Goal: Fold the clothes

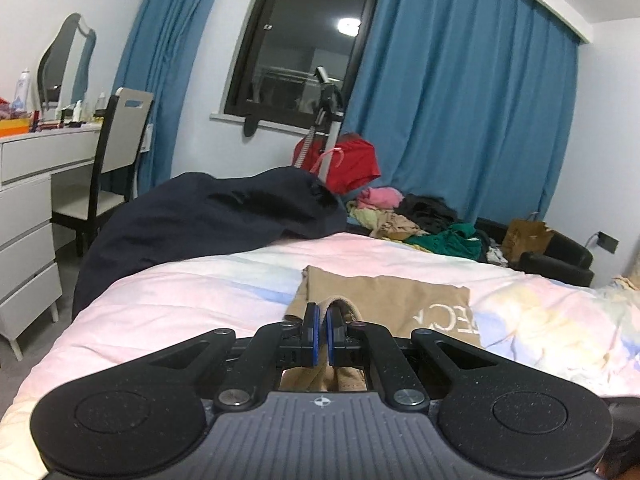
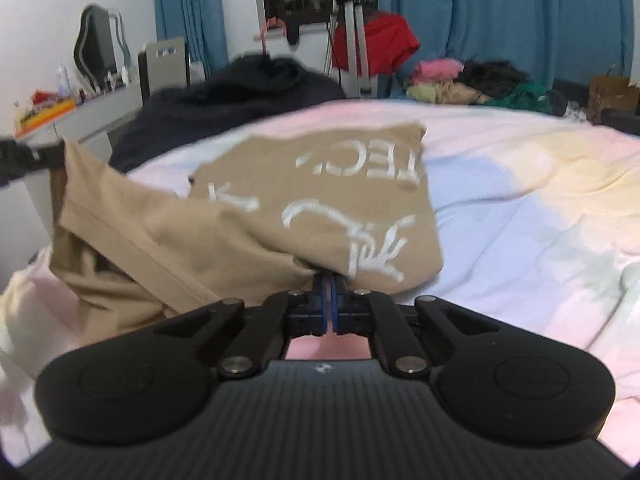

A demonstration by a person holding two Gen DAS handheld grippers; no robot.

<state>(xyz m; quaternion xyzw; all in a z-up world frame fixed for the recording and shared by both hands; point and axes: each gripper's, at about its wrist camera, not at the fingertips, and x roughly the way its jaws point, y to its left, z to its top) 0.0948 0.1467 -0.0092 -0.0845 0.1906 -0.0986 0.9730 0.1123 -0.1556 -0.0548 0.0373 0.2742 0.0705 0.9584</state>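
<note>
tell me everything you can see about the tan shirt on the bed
The tan shirt looks like soft cotton with white lettering across it, seen upside down. It lies partly folded on the pastel quilt, its left side lifted and creased, with a stitched hem showing. The left gripper is shut on a ribbed edge; the right gripper is pinching the near edge. Nothing else touches it.

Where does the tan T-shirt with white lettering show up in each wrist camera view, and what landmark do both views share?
Left wrist view: the tan T-shirt with white lettering lies low at centre on the pastel bedspread, just beyond the gripper.
Right wrist view: the same shirt fills the middle and left, one corner lifted at the left edge.
Shared landmark: the red garment hanging by the blue curtain.
</note>
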